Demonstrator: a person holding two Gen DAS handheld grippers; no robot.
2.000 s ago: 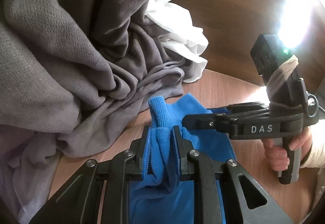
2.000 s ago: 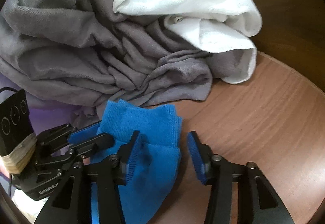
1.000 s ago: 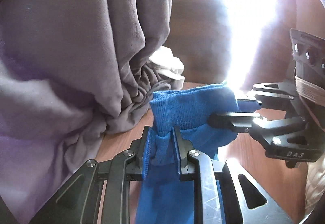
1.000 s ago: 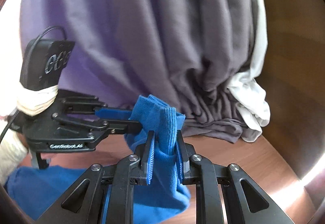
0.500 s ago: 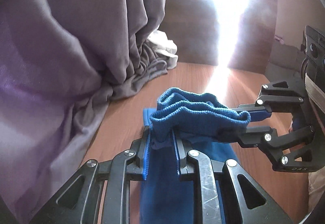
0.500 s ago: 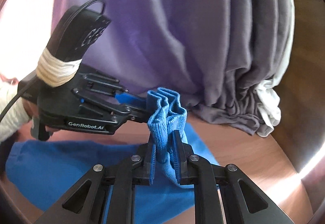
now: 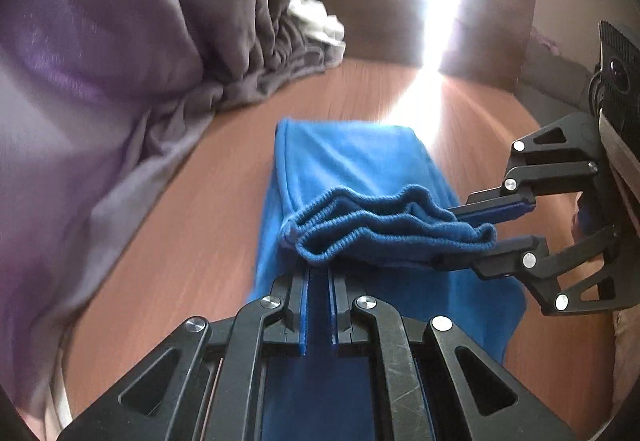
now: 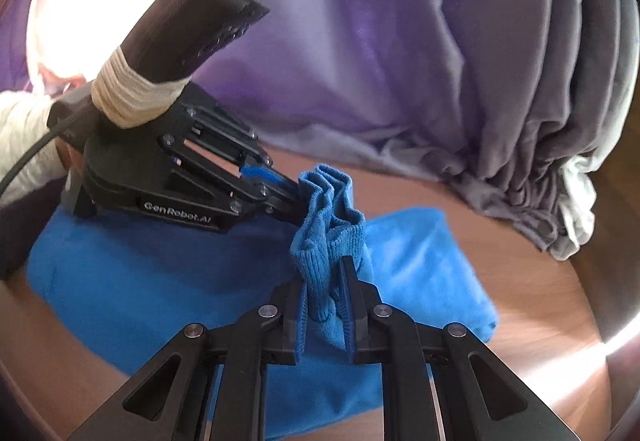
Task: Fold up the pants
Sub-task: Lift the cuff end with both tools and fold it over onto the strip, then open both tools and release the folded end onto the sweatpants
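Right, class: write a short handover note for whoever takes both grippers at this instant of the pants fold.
Left gripper: shut, its jaws have just closed further; the ribbed end sits at its tips, pinch unclear.
Right gripper: shut on the ribbed end.
Blue pants: lying on the wooden table beside the grey cloth, ribbed end held bunched above them.
Done: ribbed end is over the body of the pants.
Left: probably lay it flat, release, check the edges.
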